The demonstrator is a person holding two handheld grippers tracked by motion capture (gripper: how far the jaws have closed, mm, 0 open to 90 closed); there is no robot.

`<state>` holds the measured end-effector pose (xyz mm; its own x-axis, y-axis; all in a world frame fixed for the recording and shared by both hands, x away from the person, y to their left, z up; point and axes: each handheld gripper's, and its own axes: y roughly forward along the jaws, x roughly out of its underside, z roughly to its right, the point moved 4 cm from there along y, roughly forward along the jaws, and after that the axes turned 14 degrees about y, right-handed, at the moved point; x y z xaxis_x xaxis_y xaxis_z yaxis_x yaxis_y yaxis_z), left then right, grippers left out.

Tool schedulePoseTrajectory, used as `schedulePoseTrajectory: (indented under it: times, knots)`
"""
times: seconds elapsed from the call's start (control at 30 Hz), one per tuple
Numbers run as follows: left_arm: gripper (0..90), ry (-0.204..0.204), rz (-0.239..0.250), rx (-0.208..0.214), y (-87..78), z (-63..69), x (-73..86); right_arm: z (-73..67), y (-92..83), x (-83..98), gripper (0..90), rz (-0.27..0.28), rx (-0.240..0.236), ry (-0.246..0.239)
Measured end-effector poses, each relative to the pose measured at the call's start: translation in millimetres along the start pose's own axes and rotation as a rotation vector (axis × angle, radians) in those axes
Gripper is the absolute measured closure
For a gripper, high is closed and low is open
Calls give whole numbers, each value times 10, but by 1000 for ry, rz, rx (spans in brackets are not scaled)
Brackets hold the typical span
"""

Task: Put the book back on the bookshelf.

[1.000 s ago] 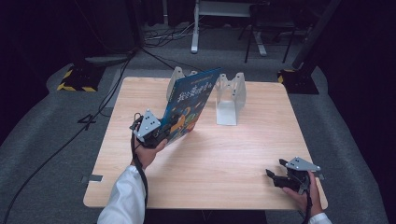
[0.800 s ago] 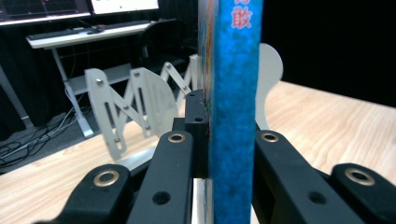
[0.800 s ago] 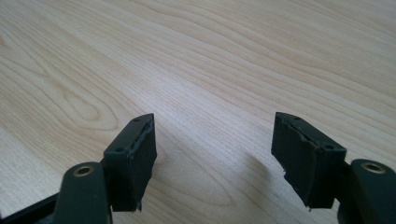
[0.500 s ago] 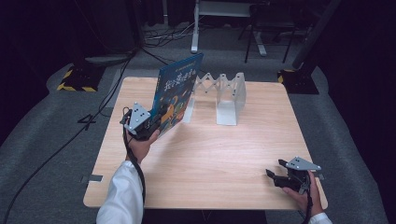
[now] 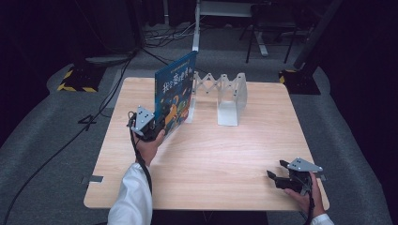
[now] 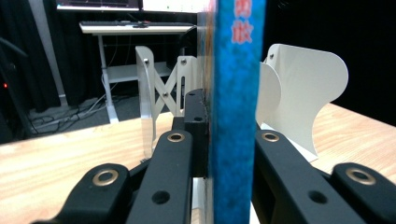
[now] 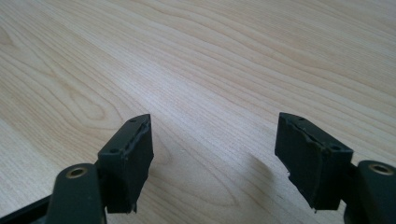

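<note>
Blue picture book (image 5: 175, 96) stands upright on edge at the table's (image 5: 225, 154) left-centre, its far end just beside the white expanding book rack (image 5: 220, 96). Left gripper (image 5: 155, 129) is clamped on the book's near edge, jaws pressed against both covers. Right gripper (image 5: 277, 174) rests low at the table's near right corner, jaws spread apart, holding nothing.

Blue book (image 5: 174, 93) with orange artwork; white rack (image 5: 230, 96); pale wood-grain table (image 5: 225, 154).
</note>
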<state>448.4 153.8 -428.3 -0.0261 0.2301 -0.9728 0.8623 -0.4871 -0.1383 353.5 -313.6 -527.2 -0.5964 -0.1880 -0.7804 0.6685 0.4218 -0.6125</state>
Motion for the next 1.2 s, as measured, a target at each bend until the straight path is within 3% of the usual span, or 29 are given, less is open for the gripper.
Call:
schedulePoseTrajectory:
  times: [0.1, 0.27, 0.57, 0.77, 1.1, 1.2]
  knots:
    - [827, -6, -10, -5, 24, 45, 49, -3, 3, 1, 283, -8, -1, -3]
    - [827, 22, -47, 9, 125, 113, 87, -7, 11, 2, 284, -13, -1, -7]
    - [825, -23, -66, -8, 247, 76, 162, -17, 17, 8, 284, -25, -7, -17]
    - [812, -31, -100, -61, 364, 107, 171, -23, 18, 10, 285, -28, -5, -26]
    - [775, -42, -137, -96, 501, 30, 185, -33, 23, 17, 291, -42, -10, -34]
    - [768, -21, -143, -103, 531, 53, 181, -31, 25, 16, 290, -43, -15, -30]
